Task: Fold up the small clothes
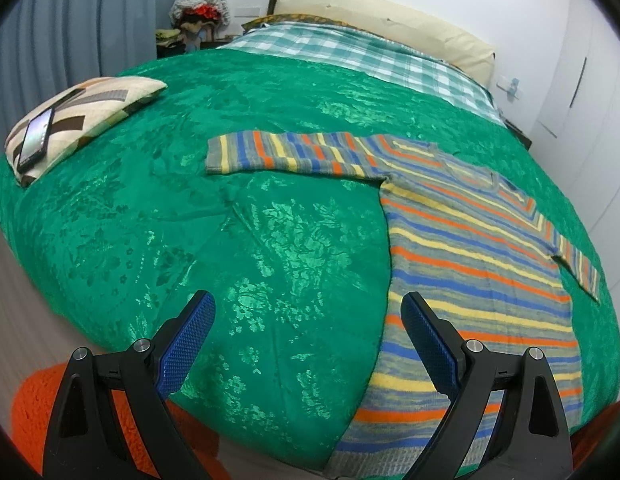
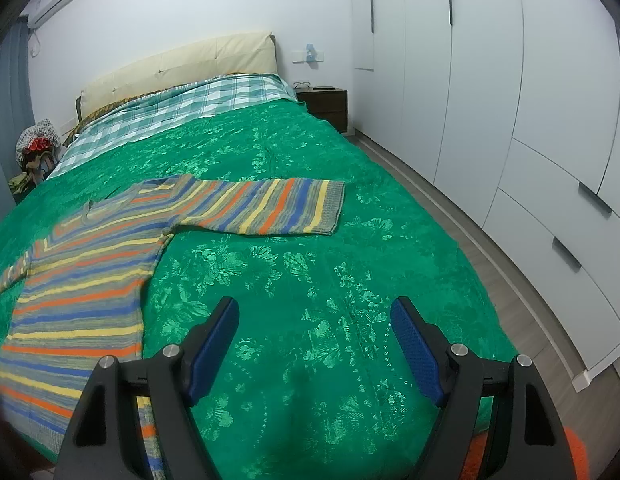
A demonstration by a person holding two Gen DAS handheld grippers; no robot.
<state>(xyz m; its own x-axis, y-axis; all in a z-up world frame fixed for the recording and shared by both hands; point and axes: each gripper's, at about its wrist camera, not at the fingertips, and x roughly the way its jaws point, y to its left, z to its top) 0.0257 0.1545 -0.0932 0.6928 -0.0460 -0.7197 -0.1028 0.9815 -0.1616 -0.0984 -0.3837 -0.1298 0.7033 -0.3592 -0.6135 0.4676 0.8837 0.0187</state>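
Starting out, we hold the left gripper [image 1: 308, 312] and right gripper [image 2: 313, 318] spread wide and empty above the green bedspread [image 1: 270, 240]. Between them the striped sweater [image 1: 469, 248] lies flat with sleeves outstretched, unfolded. Next, we judge, each gripper must pinch a sleeve and carry it inward.

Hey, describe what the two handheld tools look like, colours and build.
Both match. The left tool and right tool each have two black plastic arms with triangular cut-outs, round silver bolt heads at the joints, and blue fingers with a fine gridded texture. No cables, markings or sleeves show.
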